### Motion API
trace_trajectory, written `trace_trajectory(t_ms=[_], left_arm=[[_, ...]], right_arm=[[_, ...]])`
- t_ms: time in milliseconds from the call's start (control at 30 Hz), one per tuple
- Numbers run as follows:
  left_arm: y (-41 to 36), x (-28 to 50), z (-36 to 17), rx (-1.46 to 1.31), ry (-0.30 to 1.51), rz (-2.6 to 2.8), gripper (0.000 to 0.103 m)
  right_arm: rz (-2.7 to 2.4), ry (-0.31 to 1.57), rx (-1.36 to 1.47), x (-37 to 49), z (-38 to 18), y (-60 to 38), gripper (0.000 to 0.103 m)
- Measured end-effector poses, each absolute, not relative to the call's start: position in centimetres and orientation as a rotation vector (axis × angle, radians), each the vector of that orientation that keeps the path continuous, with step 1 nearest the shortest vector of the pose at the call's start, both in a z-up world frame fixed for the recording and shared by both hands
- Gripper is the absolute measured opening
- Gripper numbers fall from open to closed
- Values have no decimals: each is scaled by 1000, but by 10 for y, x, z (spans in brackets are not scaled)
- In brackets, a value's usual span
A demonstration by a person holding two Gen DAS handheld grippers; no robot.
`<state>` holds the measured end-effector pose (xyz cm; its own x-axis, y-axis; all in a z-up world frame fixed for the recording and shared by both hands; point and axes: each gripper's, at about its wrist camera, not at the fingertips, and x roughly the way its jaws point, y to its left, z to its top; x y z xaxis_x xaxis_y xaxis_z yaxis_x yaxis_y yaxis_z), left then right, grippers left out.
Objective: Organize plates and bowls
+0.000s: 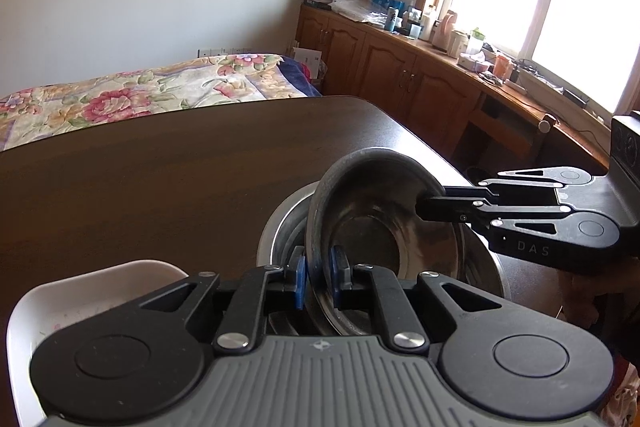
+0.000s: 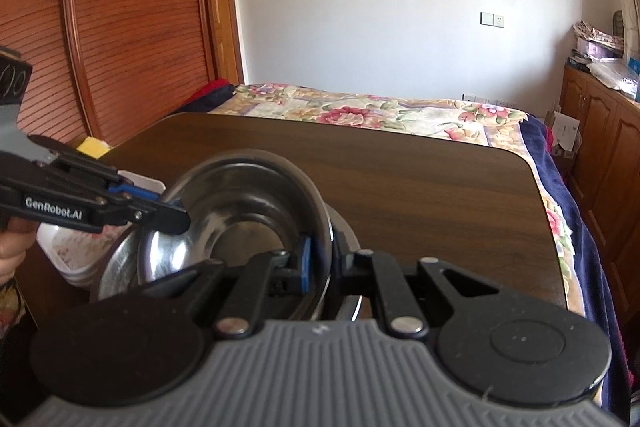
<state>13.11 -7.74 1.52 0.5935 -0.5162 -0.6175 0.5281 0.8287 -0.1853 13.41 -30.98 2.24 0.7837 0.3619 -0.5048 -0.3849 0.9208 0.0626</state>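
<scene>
Small shiny metal bowl [image 1: 372, 223] hangs tilted, pinched on its rim by both grippers. The left gripper [image 1: 319, 277] fingers squeeze one edge, and the right gripper [image 2: 320, 261] fingers squeeze the other side. Right under the fingers sits a bigger round metal bowl [image 1: 280, 227] on the dark wooden counter [image 1: 160, 167]. If one side lets go too soon, the small bowl could slip and bang down crooked.

bowl [image 1: 372, 211]: silver steel | counter [image 1: 160, 167]: dark brown woodgrain | dish [image 1: 80, 291]: white | bedspread [image 1: 132, 95]: floral pink, cream | tool pads [image 1: 298, 279]: blue
</scene>
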Motion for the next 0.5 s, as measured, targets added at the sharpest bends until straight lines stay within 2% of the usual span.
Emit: trace_trajectory(t_ms=[400, 500], left_arm=[[-81, 115, 17, 43, 625, -547, 12], [-80, 105, 18, 41, 563, -521, 17]], right_arm=[[397, 462, 19, 126, 14, -316, 13], [394, 413, 49, 119, 11, -317, 13]])
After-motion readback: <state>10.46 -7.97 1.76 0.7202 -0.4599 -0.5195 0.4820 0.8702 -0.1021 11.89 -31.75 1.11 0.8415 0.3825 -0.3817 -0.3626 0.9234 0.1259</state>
